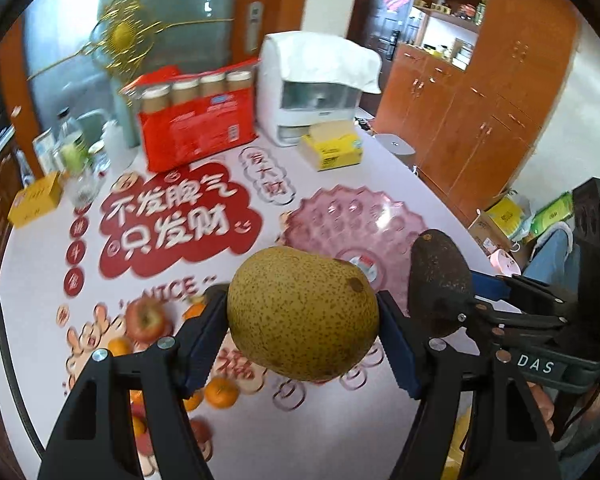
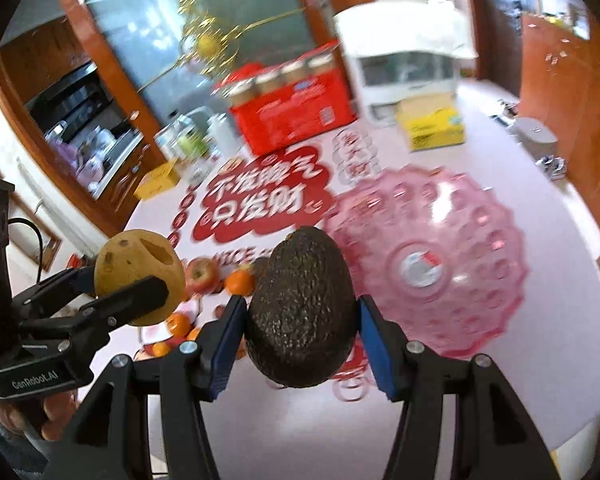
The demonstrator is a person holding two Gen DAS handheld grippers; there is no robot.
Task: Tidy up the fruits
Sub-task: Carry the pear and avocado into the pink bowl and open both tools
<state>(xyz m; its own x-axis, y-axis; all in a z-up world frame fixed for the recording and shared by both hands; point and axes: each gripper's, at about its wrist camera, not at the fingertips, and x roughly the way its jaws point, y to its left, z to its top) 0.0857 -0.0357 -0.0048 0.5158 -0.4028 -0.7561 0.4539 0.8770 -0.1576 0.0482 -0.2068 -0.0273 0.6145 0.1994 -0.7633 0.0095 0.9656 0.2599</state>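
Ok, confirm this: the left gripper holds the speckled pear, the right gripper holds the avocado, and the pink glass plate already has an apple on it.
Wrong on the plate. The pink glass plate has no fruit on it, as the right wrist view shows; the apple lies on the table. The left gripper does hold the pear, the right gripper the avocado.

Ahead of both tools the pink glass plate [image 2: 452, 240] is bare, open from above. Left tool [image 1: 302, 314] with its pear [image 1: 302, 312] and right tool [image 2: 300, 316] with its avocado [image 2: 300, 308] hang close side by side, little gap between. Below left tool: apples [image 1: 144, 320] and oranges [image 1: 220, 394] clutter the worktop [image 1: 32, 320]. Far edge blocked by red pack [image 1: 196, 128], white appliance [image 1: 312, 92], yellow tissue box [image 1: 332, 148], and bottles [image 1: 72, 152] to the left of the pack.
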